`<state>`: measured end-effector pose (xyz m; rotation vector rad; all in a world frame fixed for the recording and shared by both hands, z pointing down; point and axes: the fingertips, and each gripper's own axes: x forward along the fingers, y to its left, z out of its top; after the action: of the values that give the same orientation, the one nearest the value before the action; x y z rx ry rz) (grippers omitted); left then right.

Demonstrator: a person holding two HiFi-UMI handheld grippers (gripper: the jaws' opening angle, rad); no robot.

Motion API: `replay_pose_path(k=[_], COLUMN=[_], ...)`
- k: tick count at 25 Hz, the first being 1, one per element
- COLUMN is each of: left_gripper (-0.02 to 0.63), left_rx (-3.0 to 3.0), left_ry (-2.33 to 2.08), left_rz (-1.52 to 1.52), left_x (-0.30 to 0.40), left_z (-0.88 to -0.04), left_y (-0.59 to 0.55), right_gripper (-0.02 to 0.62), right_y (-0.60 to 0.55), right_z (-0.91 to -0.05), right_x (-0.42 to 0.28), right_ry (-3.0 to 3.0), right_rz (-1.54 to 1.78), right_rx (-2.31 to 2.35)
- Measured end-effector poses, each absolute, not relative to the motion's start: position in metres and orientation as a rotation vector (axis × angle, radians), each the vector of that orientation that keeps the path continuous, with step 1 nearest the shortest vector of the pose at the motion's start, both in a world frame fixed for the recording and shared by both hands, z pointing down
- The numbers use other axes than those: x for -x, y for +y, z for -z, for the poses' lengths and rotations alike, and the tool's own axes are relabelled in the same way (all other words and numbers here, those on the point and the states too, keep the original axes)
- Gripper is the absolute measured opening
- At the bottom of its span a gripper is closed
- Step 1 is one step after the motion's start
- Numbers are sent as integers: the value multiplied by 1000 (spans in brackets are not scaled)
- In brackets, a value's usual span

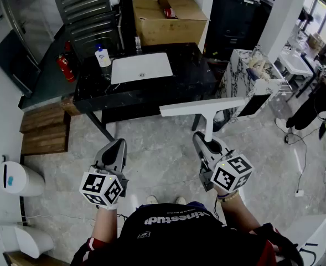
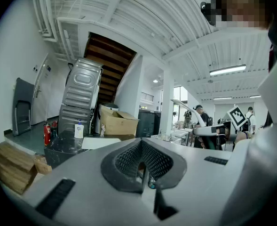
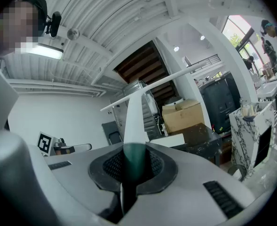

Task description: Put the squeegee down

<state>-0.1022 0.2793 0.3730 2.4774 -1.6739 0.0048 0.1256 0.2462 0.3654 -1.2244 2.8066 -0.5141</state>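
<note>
Grey stone floor [image 1: 151, 148] runs up to a black counter [image 1: 196, 76] with a white sink [image 1: 141, 67] let into its middle and a cardboard box [image 1: 168, 15] at its far edge. The squeegee [image 1: 204, 108] is in the air, not yet set down. Its long white blade lies crosswise just before the counter's near edge, toward the right corner, with its stem running back to the person. The right gripper [image 1: 204, 143] has its jaws nearly closed around the dark green grip at the foot of the stem, which fills the gap between them in the right gripper view [image 3: 134, 161]. The left gripper [image 1: 117, 146] is held level over the floor, jaws together with nothing between them [image 2: 145, 166]. The squeegee looks light and stiff, probably plastic with a soft rubber edge, and not fragile. The wide blade sits far from the grip, so it will likely tend to swing or twist. The green grip, where it is already held, seems the right place to hold it.
</note>
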Motion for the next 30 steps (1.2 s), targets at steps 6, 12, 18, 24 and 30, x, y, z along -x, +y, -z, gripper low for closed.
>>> replay_pose_path(k=[6, 12, 18, 24, 30], left_gripper=[12, 12, 12, 12, 12], left_rx=[-2500, -2500, -2504, -2504, -2498], left_ry=[-1659, -1655, -1628, -1604, -1598], left_rz=[-21, -16, -13, 7, 50], left_x=[98, 102, 119, 155, 194], left_z=[-371, -369, -376, -381, -386], left_y=[277, 276, 272, 263, 246], right_gripper=[52, 52, 52, 52, 52], right_y=[246, 247, 244, 236, 228], right_z=[-363, -363, -369, -372, -376], right_x=[-126, -124, -105, -72, -37], right_ry=[2802, 2799, 2825, 2804, 2805], right_rz=[513, 523, 503, 548, 573], right_rx=[1227, 1231, 1257, 1262, 1284])
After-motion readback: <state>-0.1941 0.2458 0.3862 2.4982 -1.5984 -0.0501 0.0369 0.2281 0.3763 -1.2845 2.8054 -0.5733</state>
